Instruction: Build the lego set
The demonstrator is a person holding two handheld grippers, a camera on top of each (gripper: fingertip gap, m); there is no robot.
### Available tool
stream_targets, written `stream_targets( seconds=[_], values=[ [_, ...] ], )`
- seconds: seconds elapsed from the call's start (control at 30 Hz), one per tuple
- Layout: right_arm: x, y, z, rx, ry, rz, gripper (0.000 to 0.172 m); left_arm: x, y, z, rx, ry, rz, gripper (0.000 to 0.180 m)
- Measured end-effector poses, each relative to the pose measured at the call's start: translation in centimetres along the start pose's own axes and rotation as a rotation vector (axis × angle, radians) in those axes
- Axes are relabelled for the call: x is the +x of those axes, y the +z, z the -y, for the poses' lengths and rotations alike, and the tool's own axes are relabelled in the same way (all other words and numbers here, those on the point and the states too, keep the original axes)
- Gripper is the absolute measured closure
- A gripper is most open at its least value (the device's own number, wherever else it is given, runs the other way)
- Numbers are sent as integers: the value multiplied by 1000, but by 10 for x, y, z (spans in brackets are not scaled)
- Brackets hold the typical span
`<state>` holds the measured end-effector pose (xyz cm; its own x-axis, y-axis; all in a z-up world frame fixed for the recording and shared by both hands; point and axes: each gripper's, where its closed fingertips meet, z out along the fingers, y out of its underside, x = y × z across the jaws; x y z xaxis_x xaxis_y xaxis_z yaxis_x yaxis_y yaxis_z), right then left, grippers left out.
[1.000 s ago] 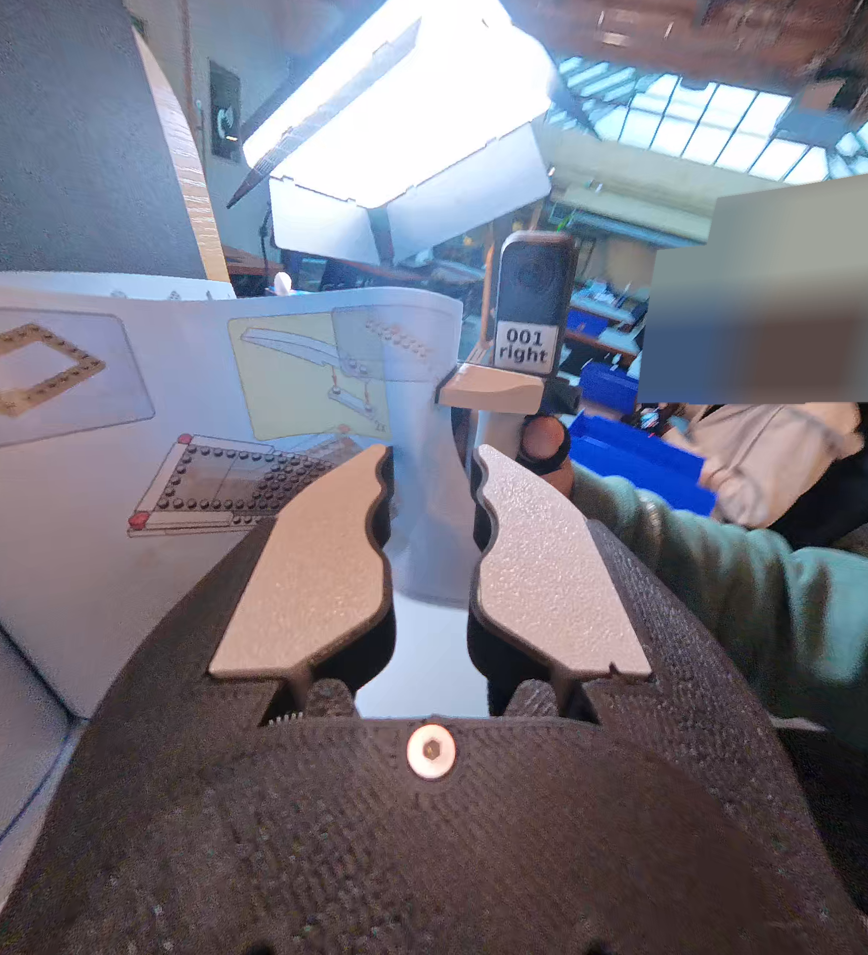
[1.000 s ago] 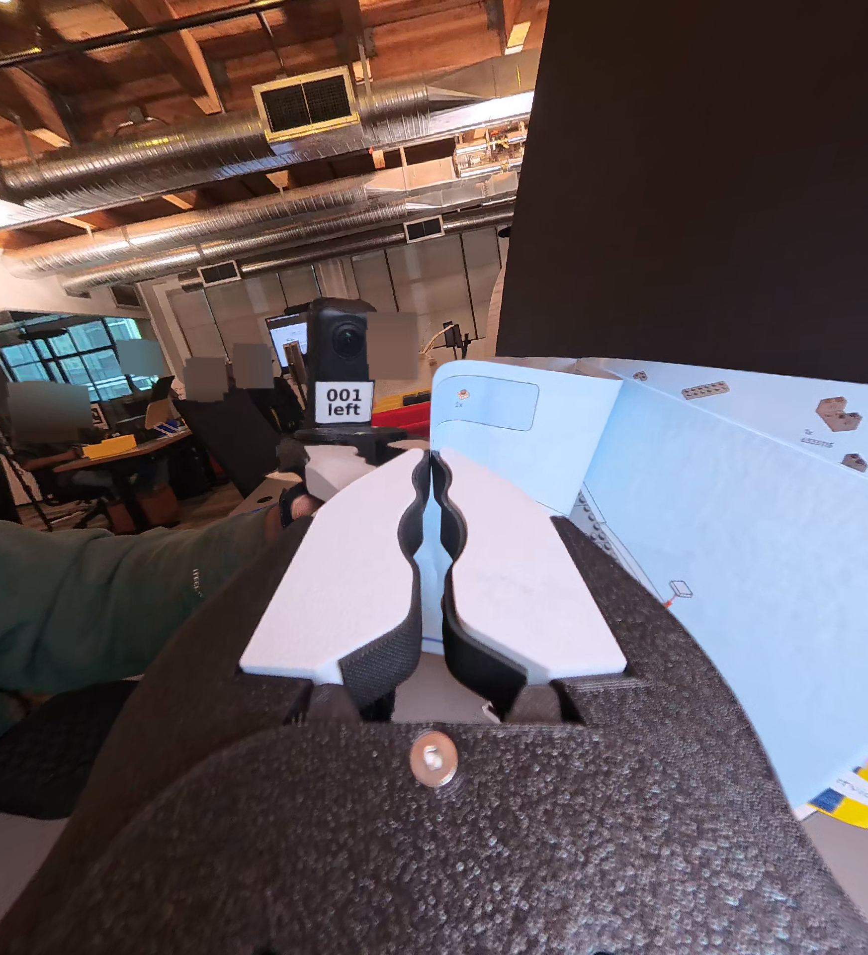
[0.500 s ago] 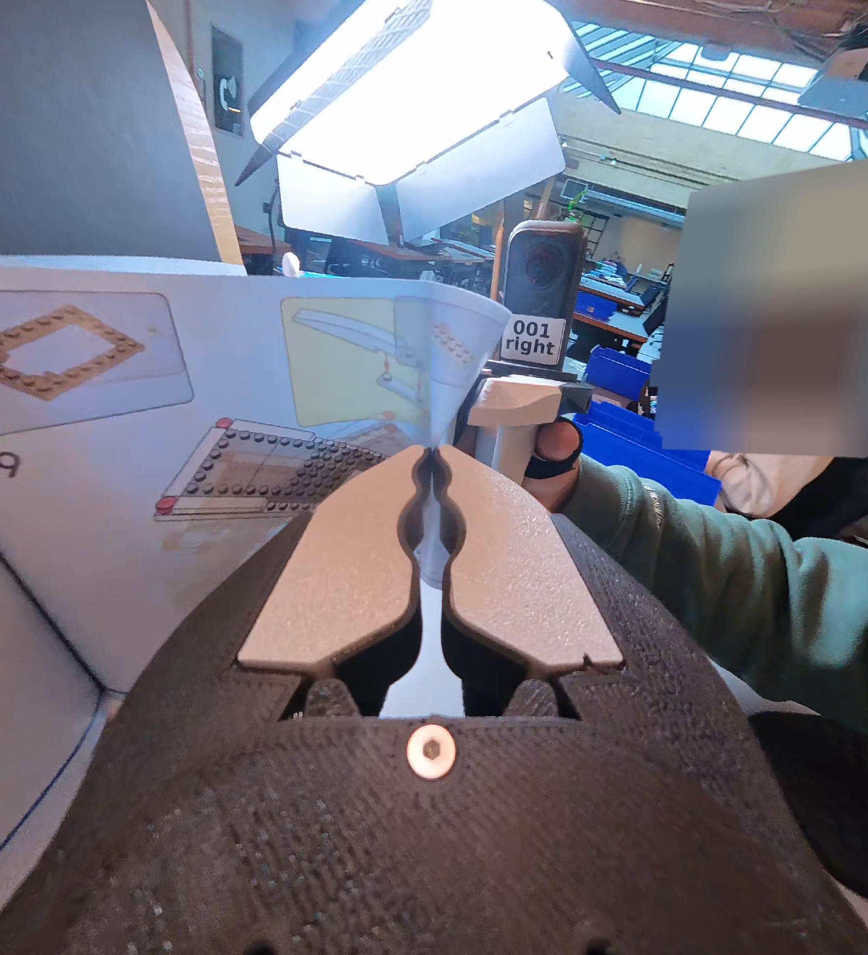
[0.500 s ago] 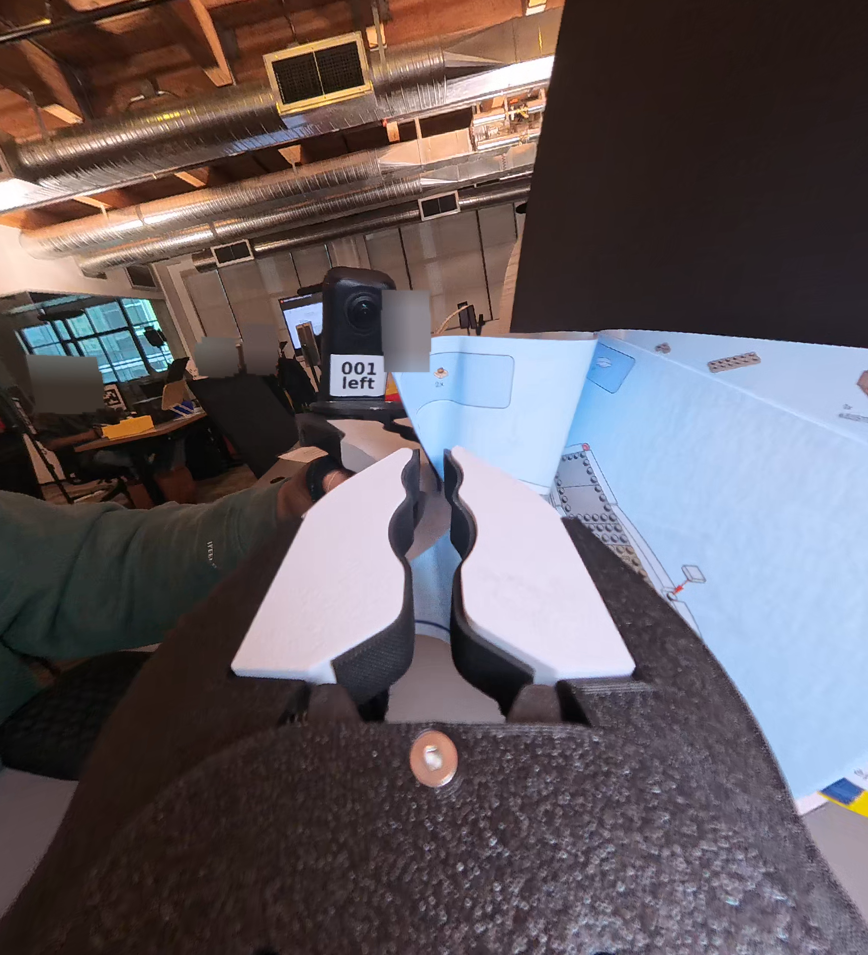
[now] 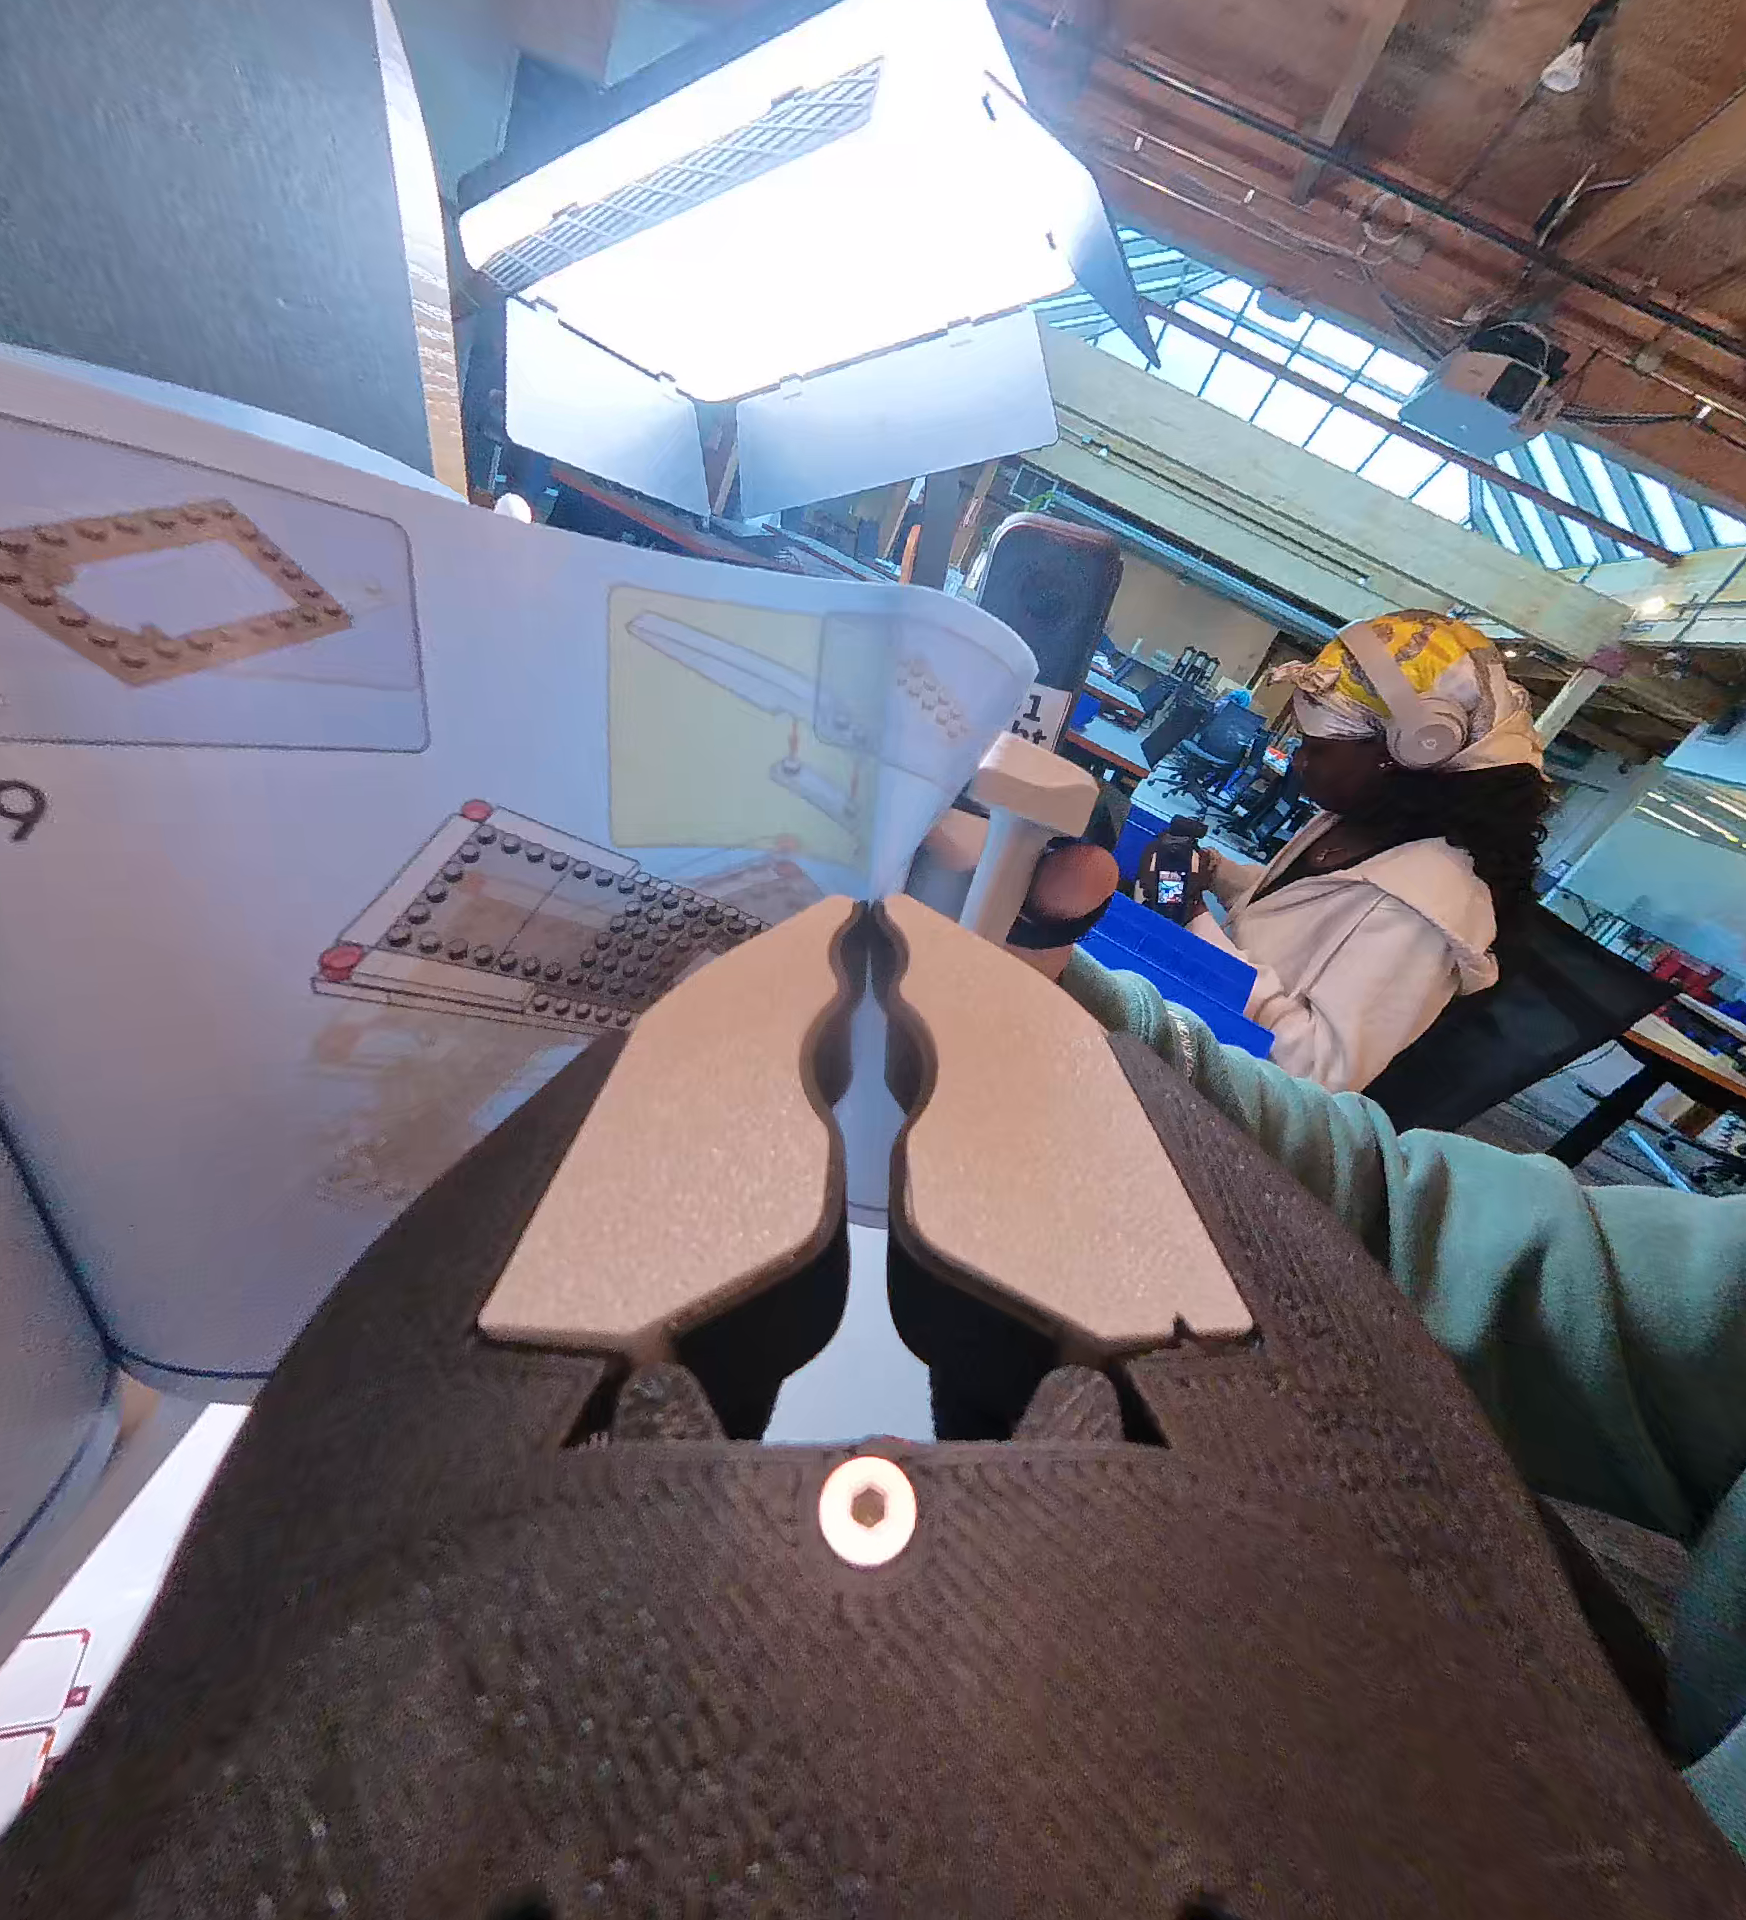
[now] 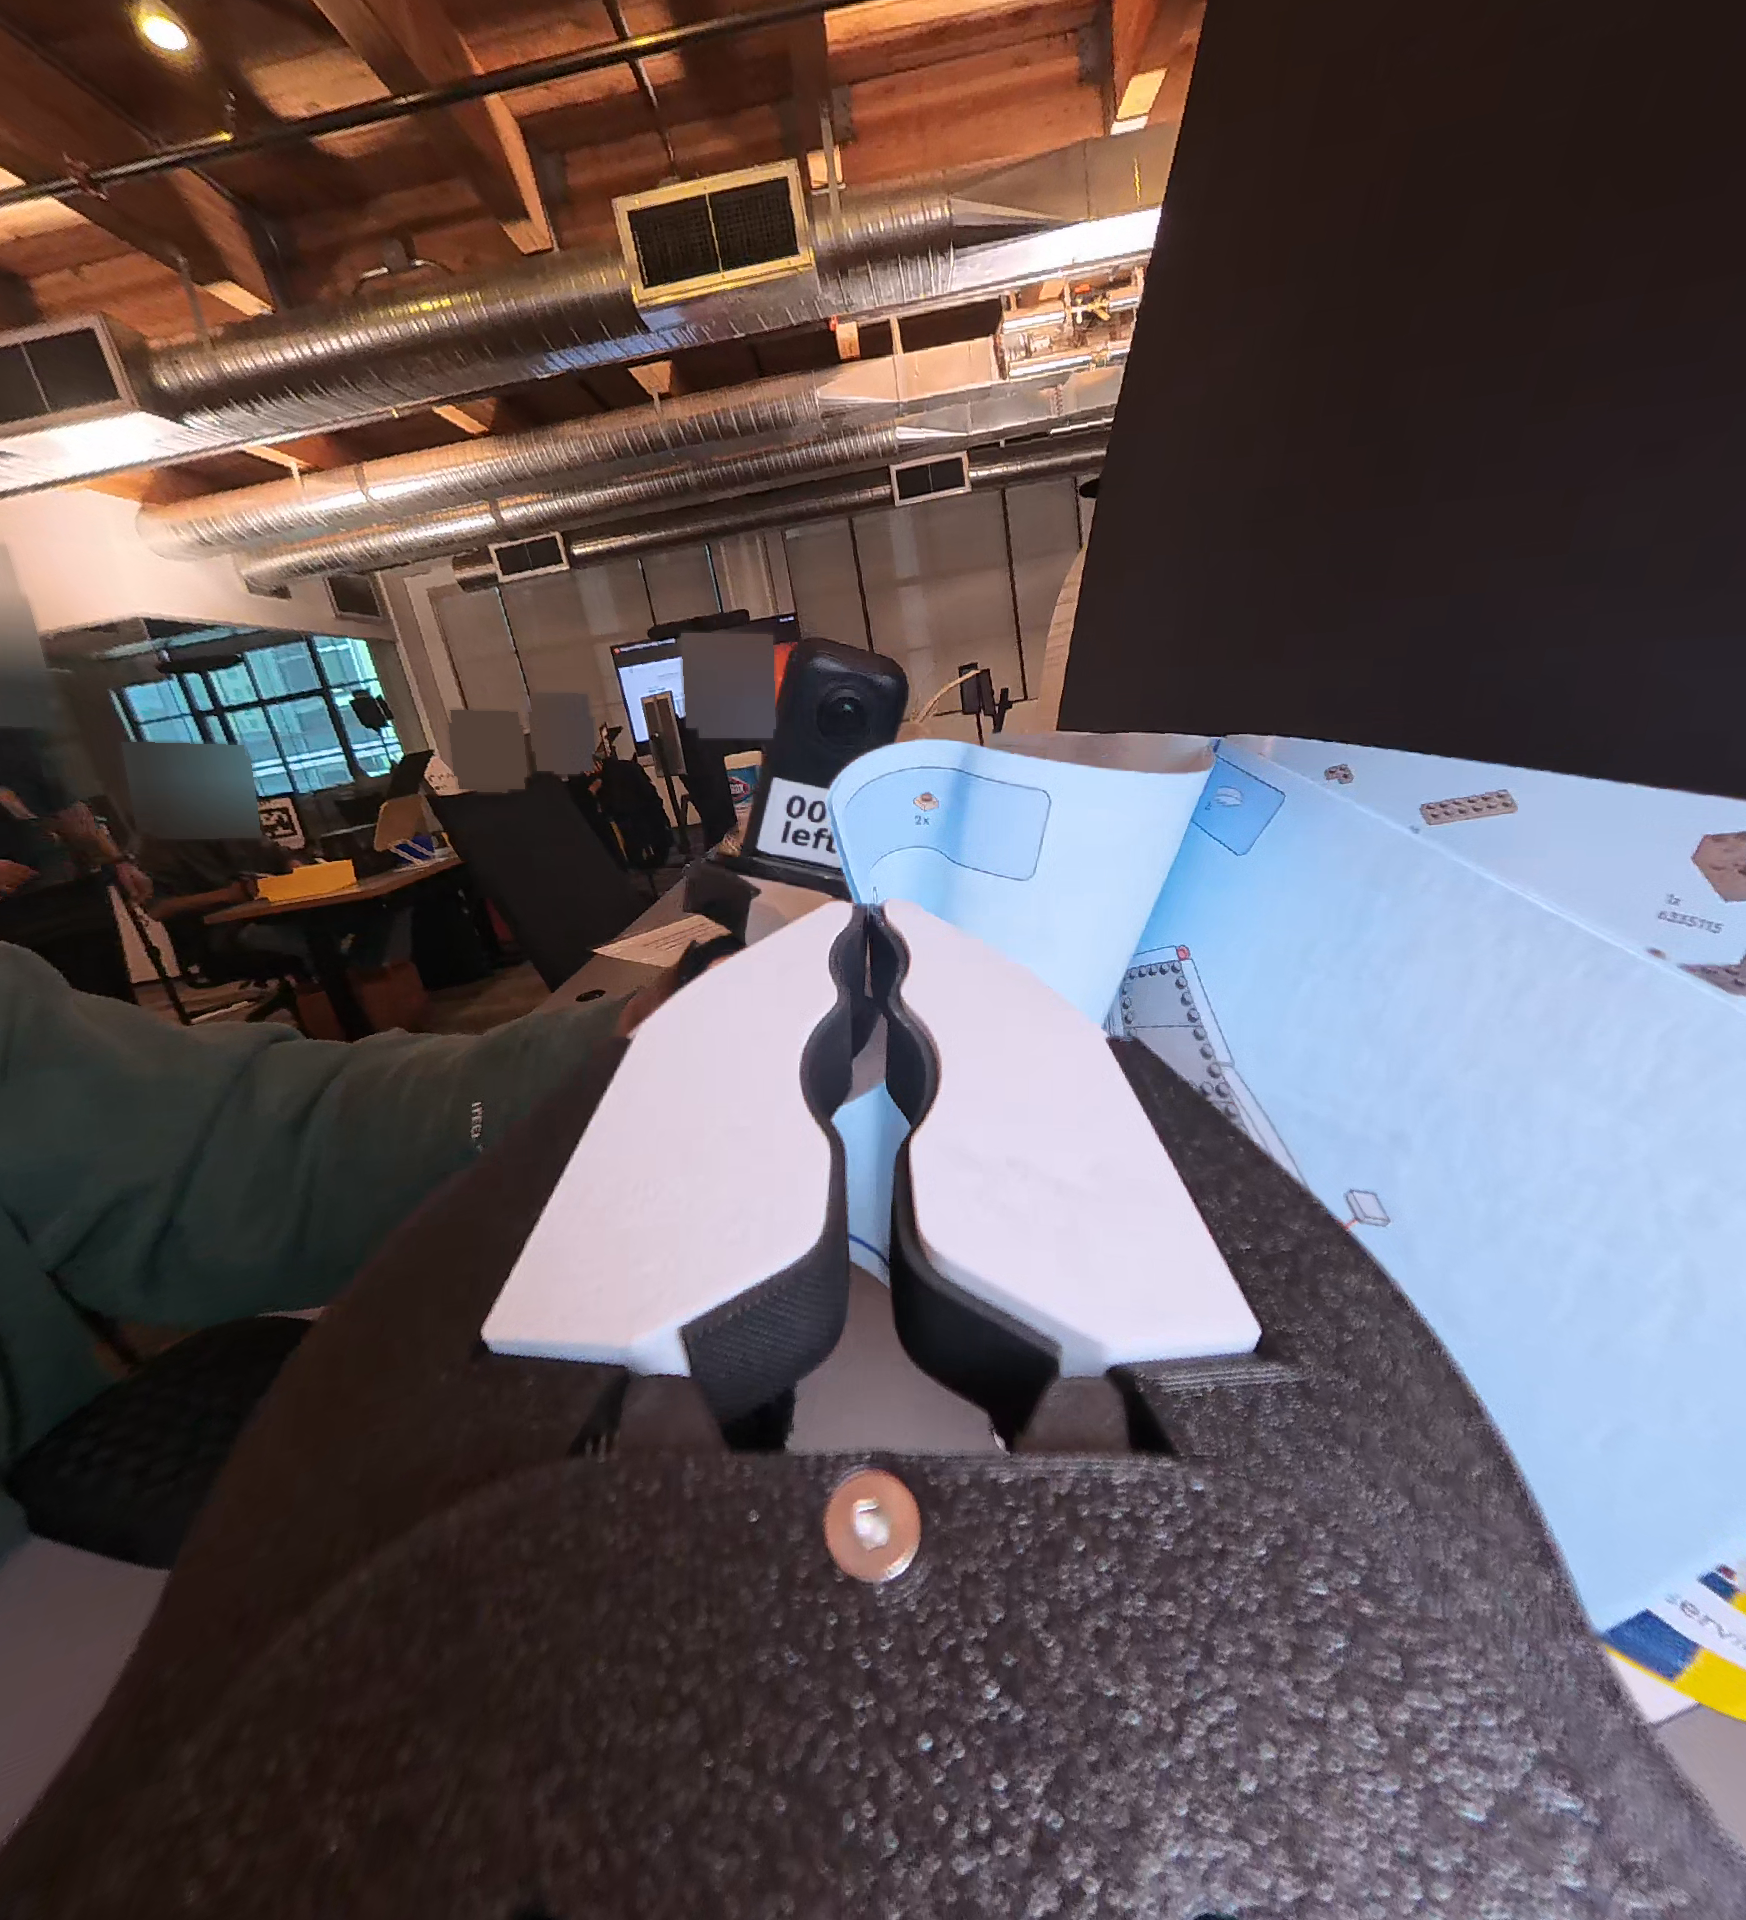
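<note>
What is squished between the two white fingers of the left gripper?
A thin pale-blue booklet page, curling up from between the left gripper's closed fingertips. The left wrist view shows it.

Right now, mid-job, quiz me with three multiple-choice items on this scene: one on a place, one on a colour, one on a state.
1. Where do the left tongs grip the booklet page?
A. its curled free edge
B. its spine
C. its back cover

2. What colour is the sleeve beside the right tongs?
A. red
B. green
C. white

3. How do the right tongs stand?
A. wide open
B. shut on the page
C. out of view

Answers: 1 A, the page funnels down into the tips; 2 B, the cloth is green; 3 B, the tips meet on the pale blue sheet.
</note>
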<state>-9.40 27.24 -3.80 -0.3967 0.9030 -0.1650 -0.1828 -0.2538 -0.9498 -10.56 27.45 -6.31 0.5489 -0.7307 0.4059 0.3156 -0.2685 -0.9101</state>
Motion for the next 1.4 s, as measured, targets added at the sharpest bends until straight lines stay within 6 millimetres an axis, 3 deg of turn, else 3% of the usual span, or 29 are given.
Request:
stream_targets(
  seconds=[0.43, 1.03, 1.4],
  values=[
    [-3, -4, 22, 114, 40, 54, 169, 6, 3, 0, 14, -38, -52, 180],
    [-14, -3, 17, 103, 29, 92, 165, 6, 5, -2, 19, -59, -58, 180],
    [-7, -3, 17, 95, 21, 55, 171, 7, 6, -6, 2, -54, -69, 180]
  ],
)
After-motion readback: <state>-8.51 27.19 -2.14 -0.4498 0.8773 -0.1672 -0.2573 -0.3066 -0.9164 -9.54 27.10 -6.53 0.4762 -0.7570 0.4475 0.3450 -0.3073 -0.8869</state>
